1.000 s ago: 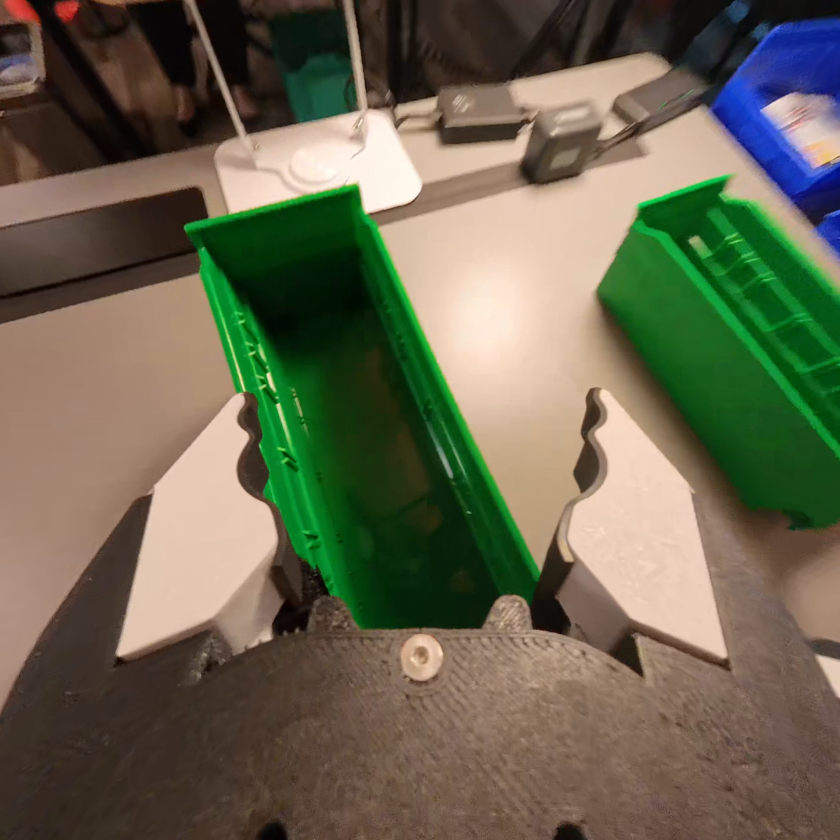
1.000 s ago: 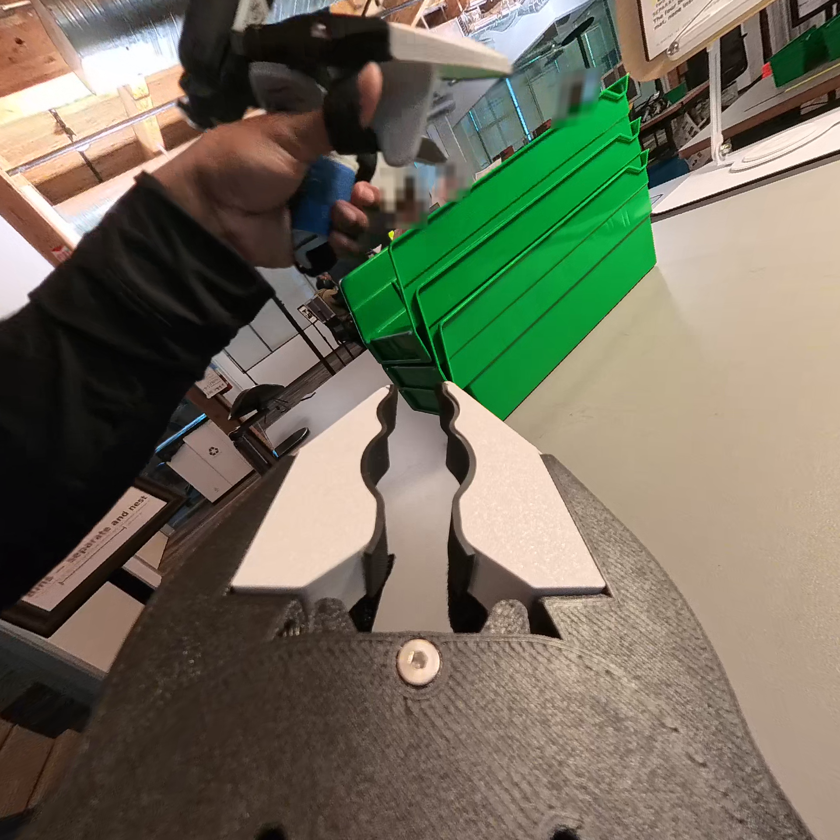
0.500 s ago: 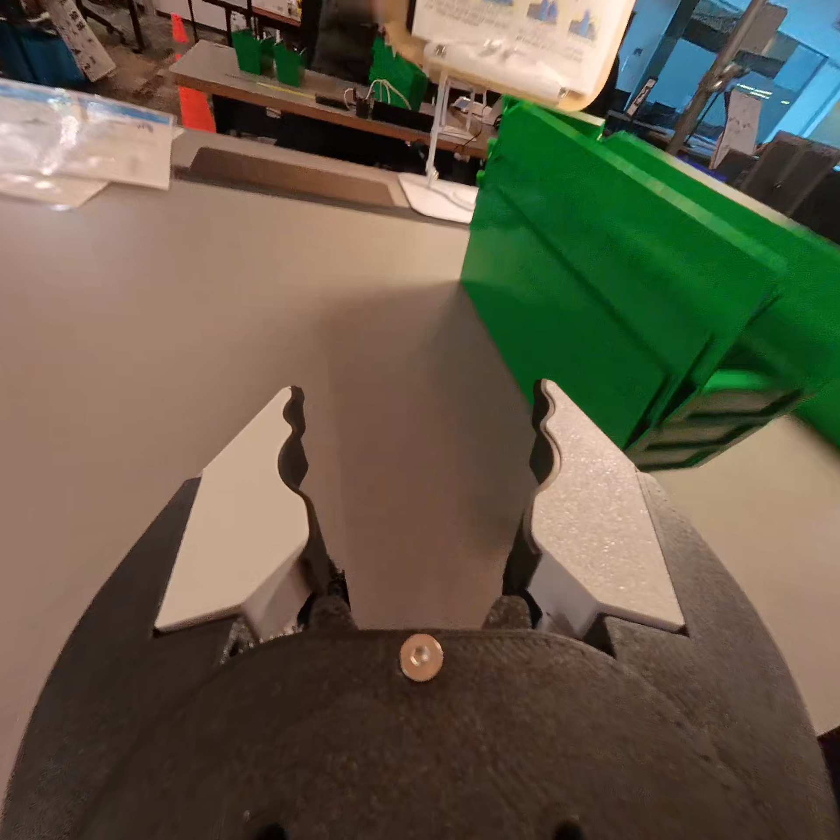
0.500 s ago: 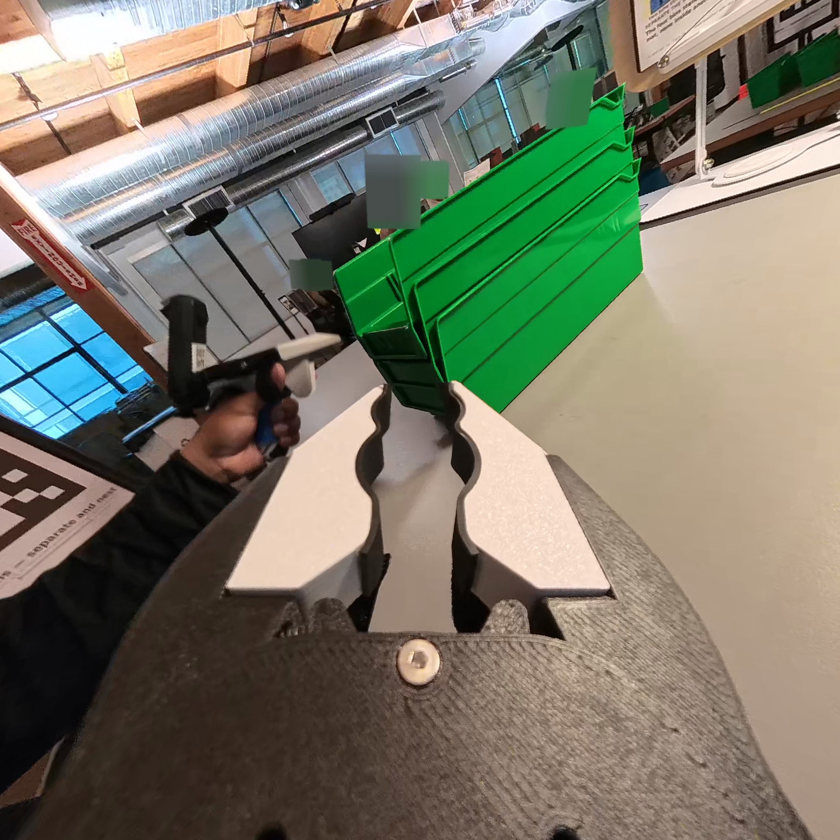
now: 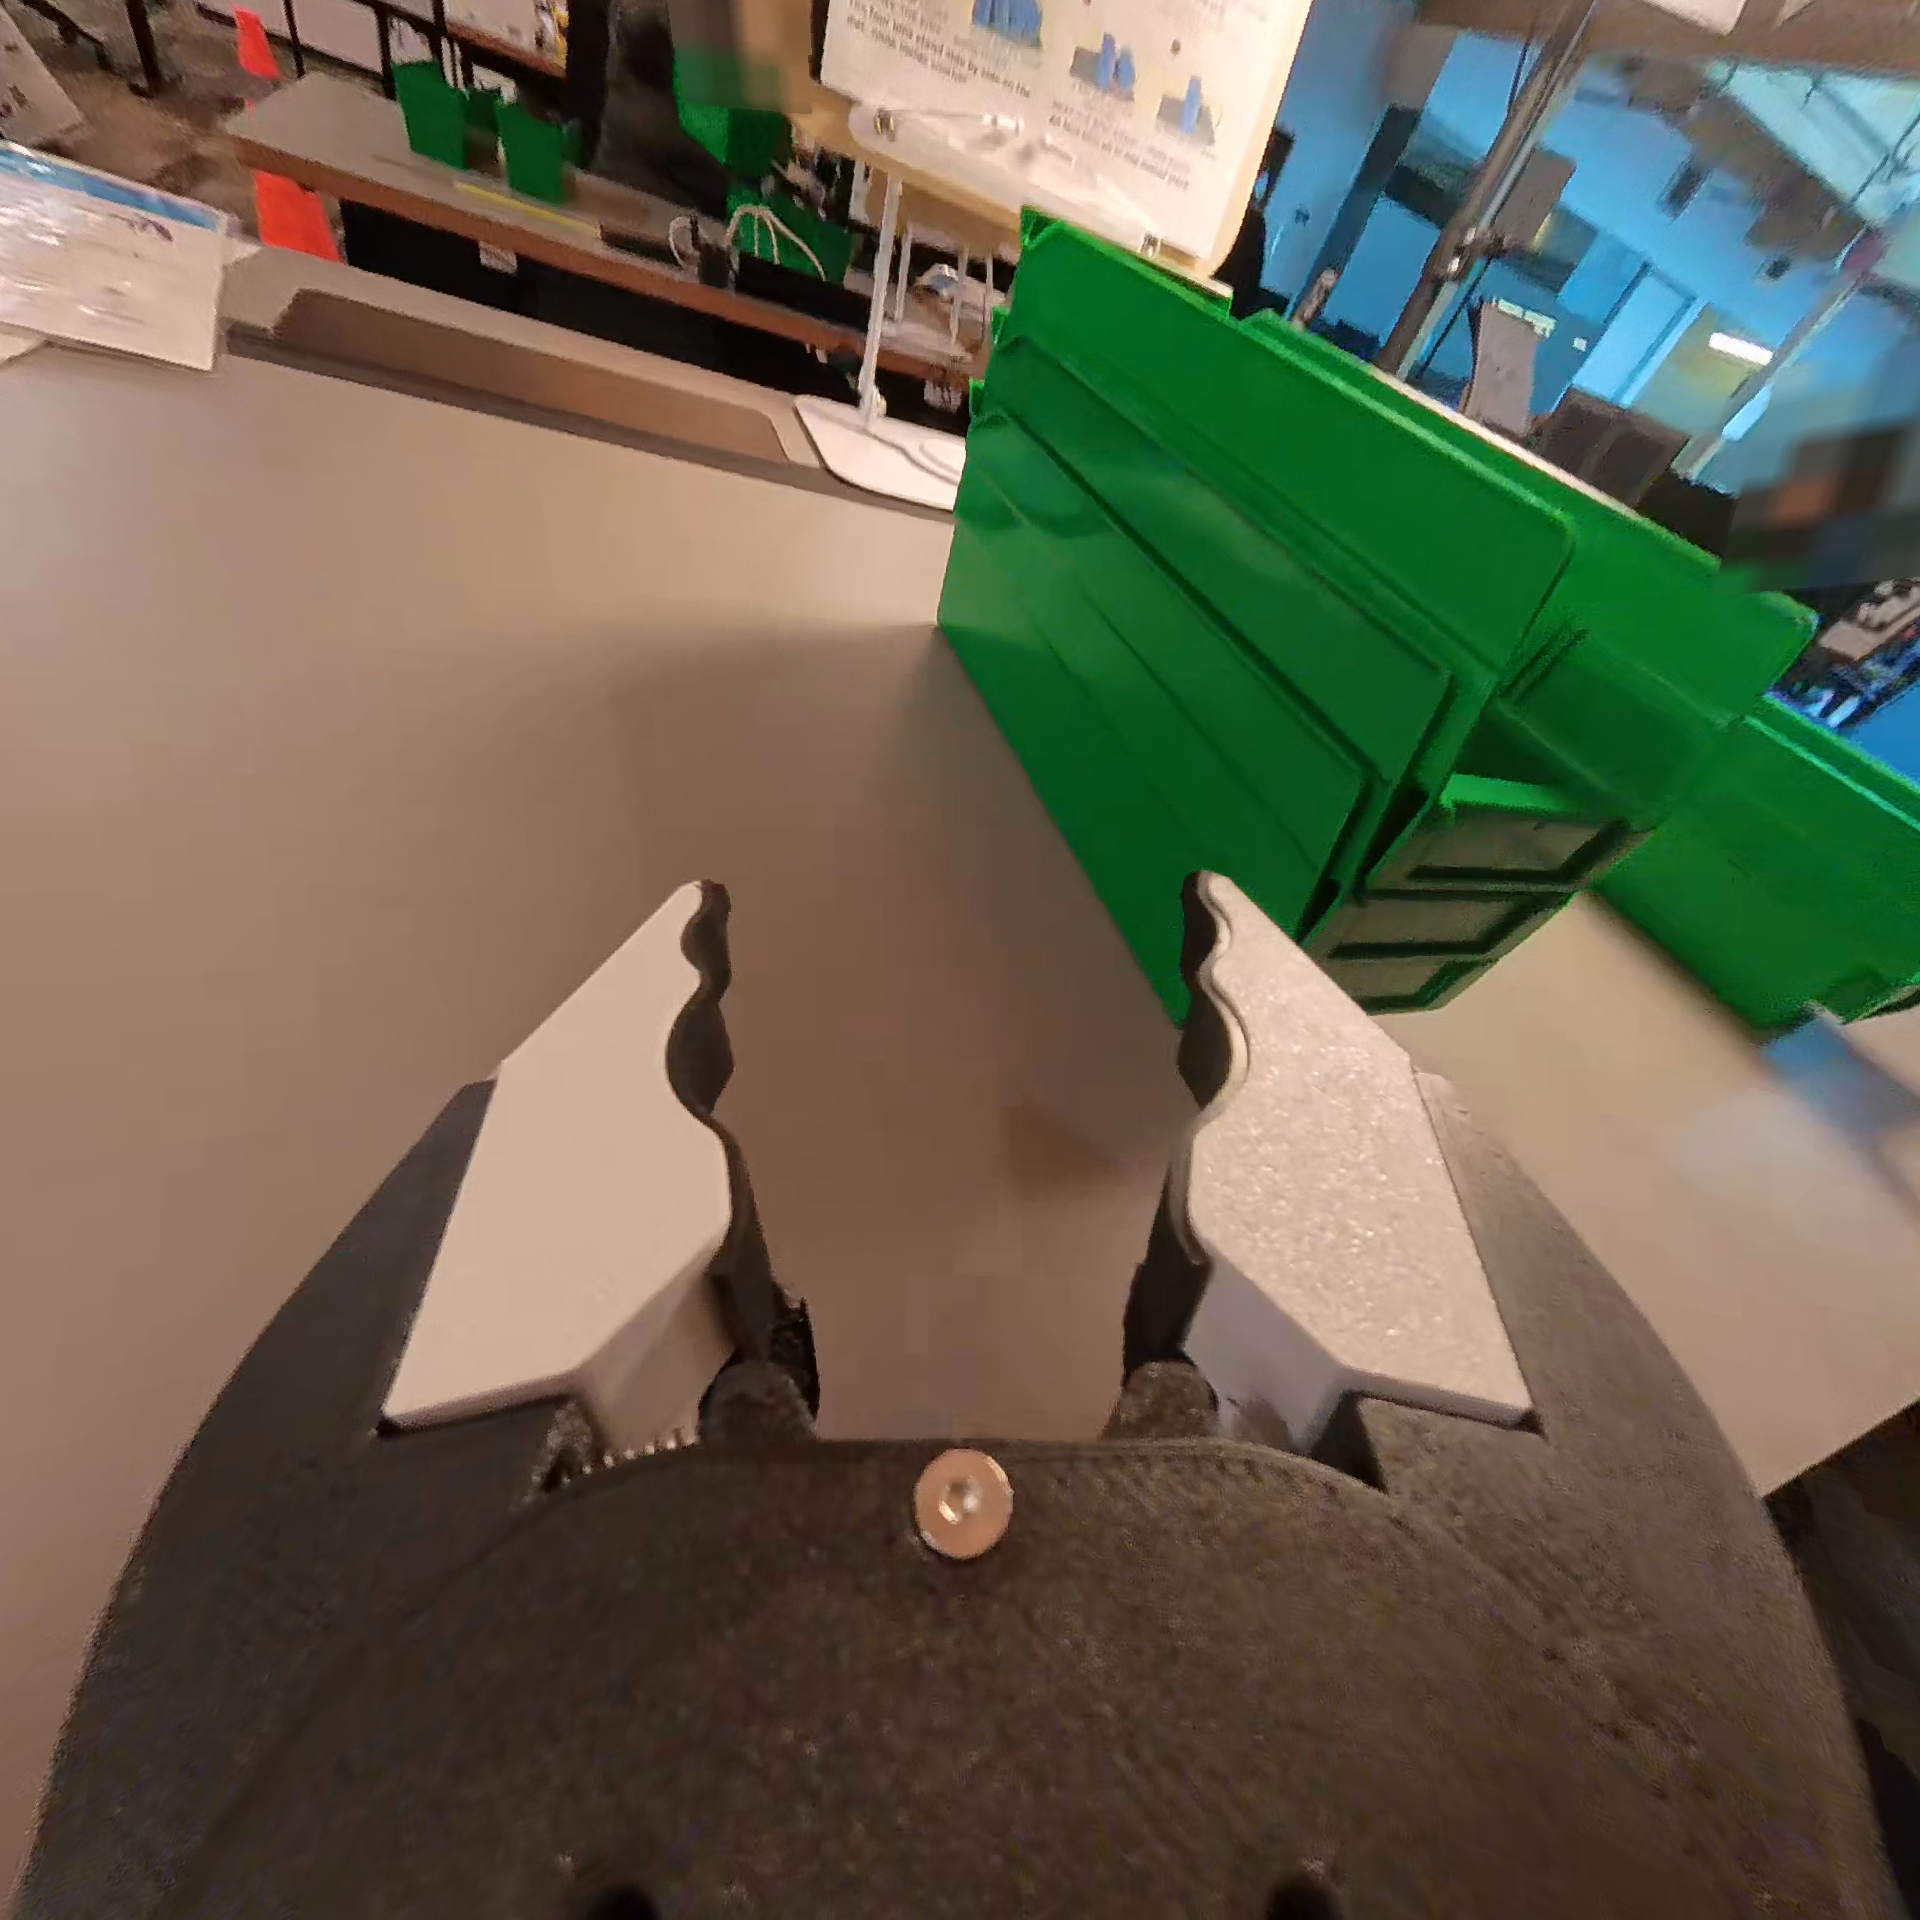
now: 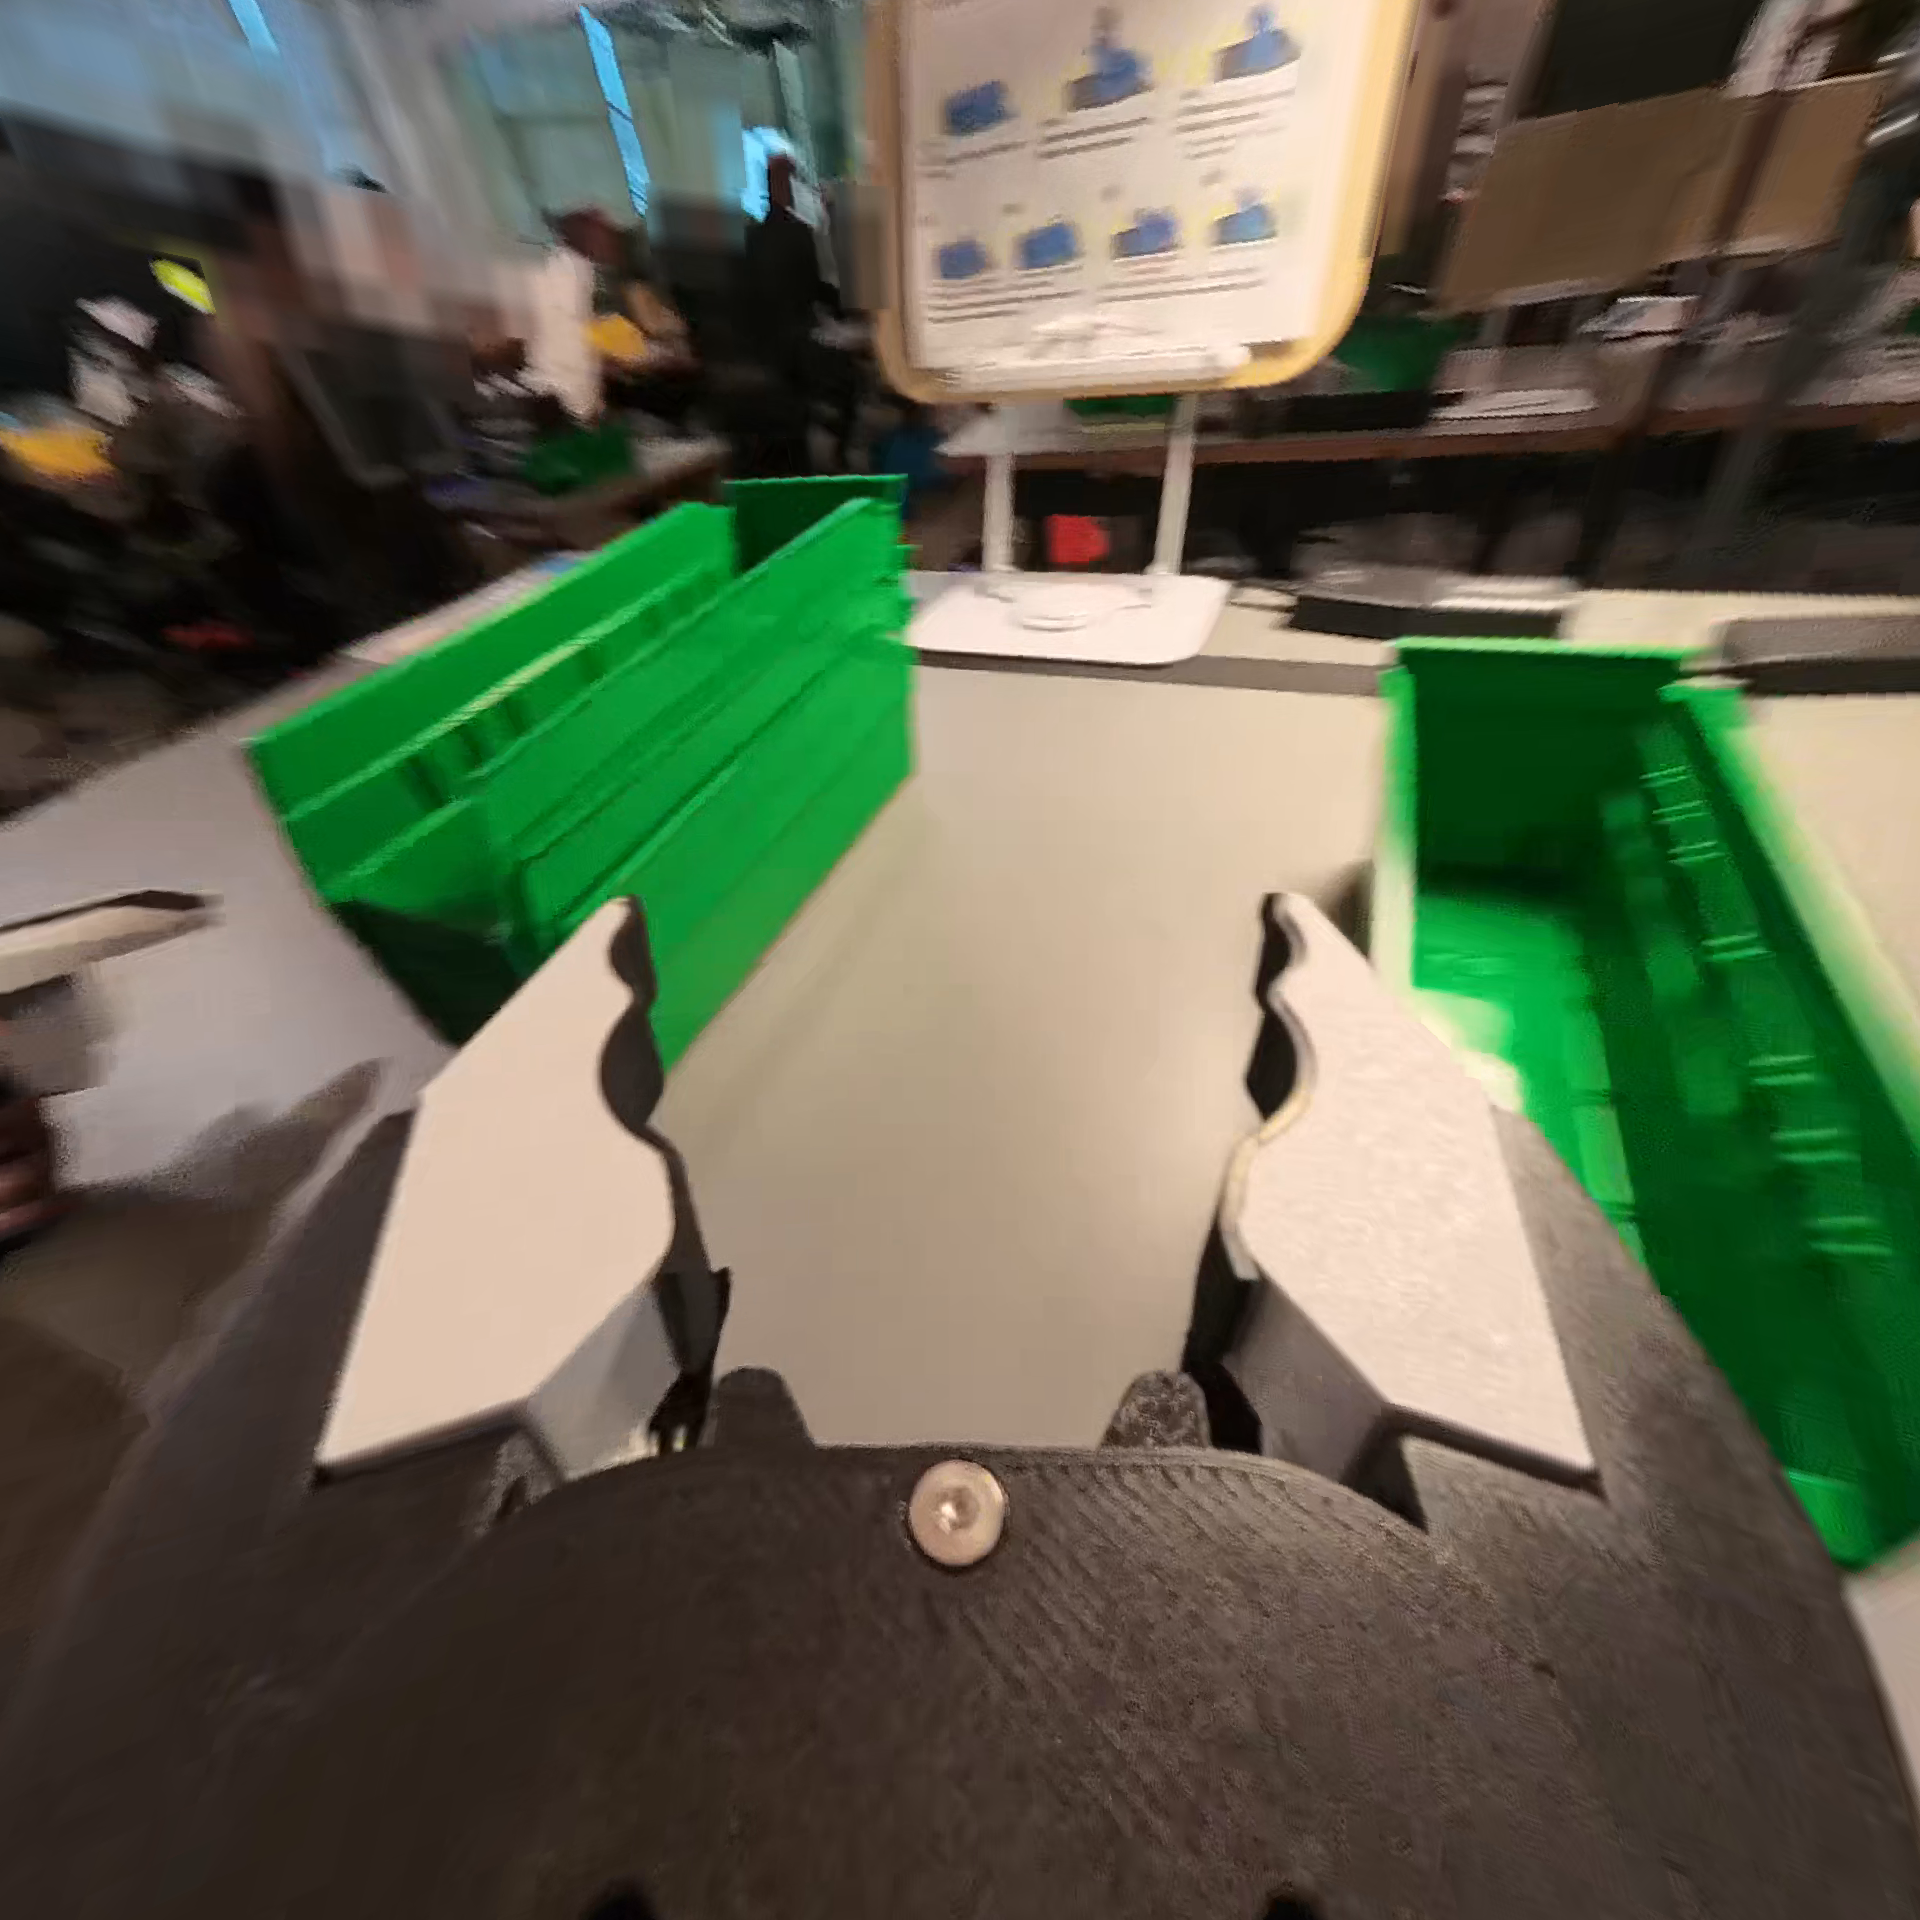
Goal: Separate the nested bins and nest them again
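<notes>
Two grippers, yours: left gripper (image 5: 956,904) and right gripper (image 6: 951,920), jaws wide apart, bare, over grey table (image 5: 416,727). Nested green bins (image 6: 623,748) frame left; single green bin (image 6: 1621,987) frame right.

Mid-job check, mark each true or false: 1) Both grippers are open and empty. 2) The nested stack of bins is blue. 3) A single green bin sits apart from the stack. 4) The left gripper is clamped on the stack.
1) True: the left gripper and the right gripper show only bare table between their fingers.
2) False: the nested stack is green.
3) True: a single bin lies open to its right.
4) False: it is clear of the stack.
</notes>
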The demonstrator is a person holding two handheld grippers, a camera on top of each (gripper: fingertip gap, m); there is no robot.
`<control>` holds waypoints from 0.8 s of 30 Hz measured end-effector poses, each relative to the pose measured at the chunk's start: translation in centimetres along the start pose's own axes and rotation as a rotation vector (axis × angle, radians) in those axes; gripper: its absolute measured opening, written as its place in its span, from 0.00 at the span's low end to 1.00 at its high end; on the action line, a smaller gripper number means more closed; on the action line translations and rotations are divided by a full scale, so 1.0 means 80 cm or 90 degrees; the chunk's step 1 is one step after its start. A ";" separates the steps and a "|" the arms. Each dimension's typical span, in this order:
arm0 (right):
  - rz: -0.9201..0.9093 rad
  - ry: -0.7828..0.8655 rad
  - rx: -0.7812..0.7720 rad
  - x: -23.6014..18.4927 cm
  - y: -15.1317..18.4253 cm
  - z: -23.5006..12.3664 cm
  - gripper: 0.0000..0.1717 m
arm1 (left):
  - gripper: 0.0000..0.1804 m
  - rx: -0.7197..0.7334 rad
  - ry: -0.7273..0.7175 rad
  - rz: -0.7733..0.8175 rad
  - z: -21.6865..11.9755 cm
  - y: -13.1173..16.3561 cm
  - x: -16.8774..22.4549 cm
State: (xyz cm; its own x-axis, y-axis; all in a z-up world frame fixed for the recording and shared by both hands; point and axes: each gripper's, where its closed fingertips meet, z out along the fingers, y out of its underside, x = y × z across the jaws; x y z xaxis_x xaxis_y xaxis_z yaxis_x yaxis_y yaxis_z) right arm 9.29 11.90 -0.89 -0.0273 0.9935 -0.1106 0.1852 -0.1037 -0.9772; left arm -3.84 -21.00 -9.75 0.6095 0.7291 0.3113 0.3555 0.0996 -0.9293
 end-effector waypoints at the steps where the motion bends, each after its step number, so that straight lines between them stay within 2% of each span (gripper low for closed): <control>1: -0.024 0.039 -0.025 0.023 -0.016 -0.001 0.73 | 0.46 -0.002 0.002 0.004 0.000 0.001 0.002; 4: -0.068 0.149 -0.131 0.103 -0.041 0.014 0.83 | 0.47 -0.032 0.024 0.001 0.006 0.008 0.007; 6: -0.055 0.163 -0.263 0.143 -0.020 0.036 0.91 | 0.47 -0.040 0.034 -0.013 0.007 0.011 0.007; 8: -0.021 0.142 -0.388 0.164 0.013 0.054 0.93 | 0.47 -0.035 0.040 -0.023 0.006 0.009 0.006; 10: -0.005 0.139 -0.460 0.185 0.034 0.067 0.93 | 0.46 -0.031 0.046 -0.033 0.004 0.008 0.006; 14: 0.035 0.133 -0.536 0.214 0.065 0.086 0.93 | 0.46 -0.026 0.051 -0.044 0.002 0.008 0.006; 19: 0.064 0.110 -0.613 0.226 0.104 0.092 0.93 | 0.46 -0.042 0.059 -0.046 0.005 0.012 0.008; 21: 0.093 0.078 -0.611 0.216 0.105 0.095 0.84 | 0.46 -0.047 0.063 -0.049 0.006 0.013 0.009; 24: 0.099 0.084 -0.619 0.214 0.103 0.094 0.78 | 0.46 -0.052 0.067 -0.054 0.007 0.015 0.009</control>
State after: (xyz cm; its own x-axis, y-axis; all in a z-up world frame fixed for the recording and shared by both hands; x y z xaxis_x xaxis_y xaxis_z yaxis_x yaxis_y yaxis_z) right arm 2.98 27.70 -12.20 0.1637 0.9756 -0.1465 0.9041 -0.2078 -0.3734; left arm -3.40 -19.99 -10.74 0.6440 0.6451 0.4112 0.4633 0.0988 -0.8807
